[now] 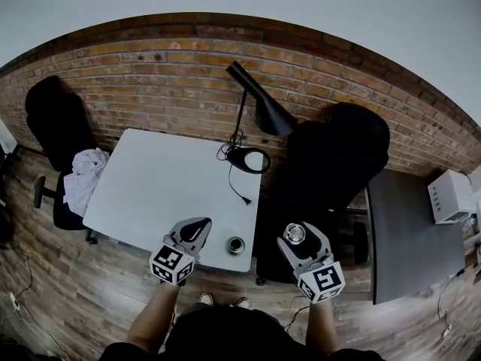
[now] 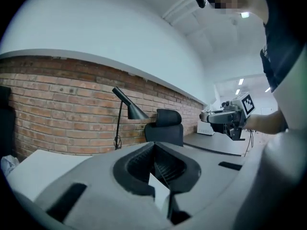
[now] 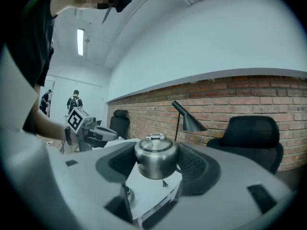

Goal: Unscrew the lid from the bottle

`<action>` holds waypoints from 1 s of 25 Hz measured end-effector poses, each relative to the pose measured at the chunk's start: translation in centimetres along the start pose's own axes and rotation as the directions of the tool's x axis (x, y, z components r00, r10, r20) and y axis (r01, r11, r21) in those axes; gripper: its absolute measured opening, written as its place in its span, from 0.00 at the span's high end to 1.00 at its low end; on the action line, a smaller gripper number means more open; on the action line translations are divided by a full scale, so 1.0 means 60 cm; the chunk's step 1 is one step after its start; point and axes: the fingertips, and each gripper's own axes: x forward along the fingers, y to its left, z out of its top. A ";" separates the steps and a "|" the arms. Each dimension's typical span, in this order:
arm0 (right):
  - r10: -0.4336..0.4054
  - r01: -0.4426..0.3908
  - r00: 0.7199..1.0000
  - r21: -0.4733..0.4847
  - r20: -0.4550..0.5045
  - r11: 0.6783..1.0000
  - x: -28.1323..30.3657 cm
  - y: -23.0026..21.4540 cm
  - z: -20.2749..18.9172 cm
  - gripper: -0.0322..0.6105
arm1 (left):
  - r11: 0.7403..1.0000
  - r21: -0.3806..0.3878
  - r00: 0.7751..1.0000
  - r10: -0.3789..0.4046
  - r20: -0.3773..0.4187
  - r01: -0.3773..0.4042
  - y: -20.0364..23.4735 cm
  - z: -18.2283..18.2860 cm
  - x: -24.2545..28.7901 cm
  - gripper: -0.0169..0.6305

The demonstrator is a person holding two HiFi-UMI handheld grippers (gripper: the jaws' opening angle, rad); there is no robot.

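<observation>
Right gripper [image 1: 295,230] clamps short rounded steel bottle [image 3: 154,159], steadying it; left gripper [image 1: 201,224] clenched empty, apart; dark-rimmed round piece [image 1: 236,244] on white table [image 1: 165,179], possibly lid.

Steel lid [image 3: 154,159] clamped dead centre in right gripper [image 3: 156,150]; left gripper [image 3: 113,134] at nine o'clock, lamp [image 3: 190,121] at one.

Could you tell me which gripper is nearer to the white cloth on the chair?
Left. The left gripper hangs over the near edge of the table, right of the cloth; the right gripper is past the table's right edge, farther off.
</observation>
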 end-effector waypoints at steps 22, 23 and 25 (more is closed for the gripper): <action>-0.253 0.252 0.967 0.073 -0.001 0.965 -0.107 -0.130 0.022 0.53 | 0.970 0.138 0.969 0.172 0.176 -0.198 0.025 0.168 -0.134 0.94; -0.255 0.255 0.967 0.082 -0.005 0.963 -0.112 -0.130 0.019 0.53 | 0.969 0.134 0.966 0.181 0.183 -0.207 0.027 0.170 -0.141 0.94; -0.253 0.253 0.967 0.097 -0.011 0.963 -0.116 -0.127 0.018 0.53 | 0.967 0.122 0.961 0.198 0.194 -0.224 0.030 0.175 -0.149 0.94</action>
